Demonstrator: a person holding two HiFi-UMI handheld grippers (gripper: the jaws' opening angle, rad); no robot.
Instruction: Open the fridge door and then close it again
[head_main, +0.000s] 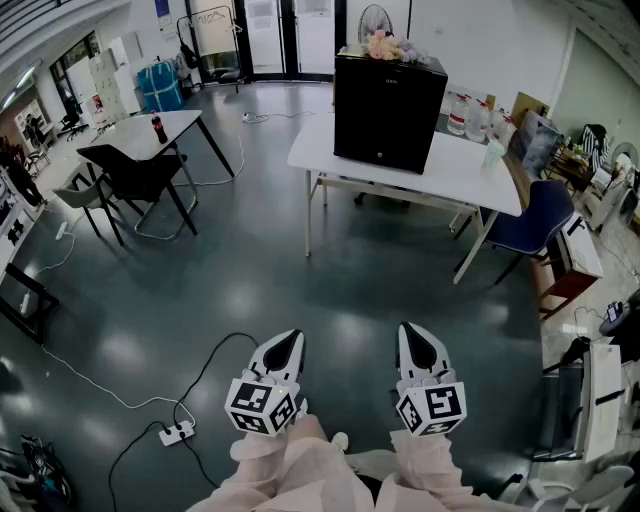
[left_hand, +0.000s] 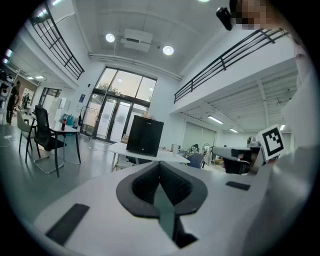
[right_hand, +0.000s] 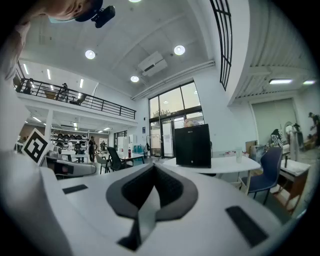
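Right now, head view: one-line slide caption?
Left claw and right claw, shut, face the closed black fridge on a white table.

black fridge (head_main: 389, 110), white table (head_main: 470, 178), blue chair (head_main: 535, 222), dark grey-green floor (head_main: 300, 290)

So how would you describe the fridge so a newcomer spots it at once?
Look across the dark floor to the white table straight ahead. The fridge is the black box standing on it, door shut. Nothing else there is as big or dark, and flowers sit on its top.
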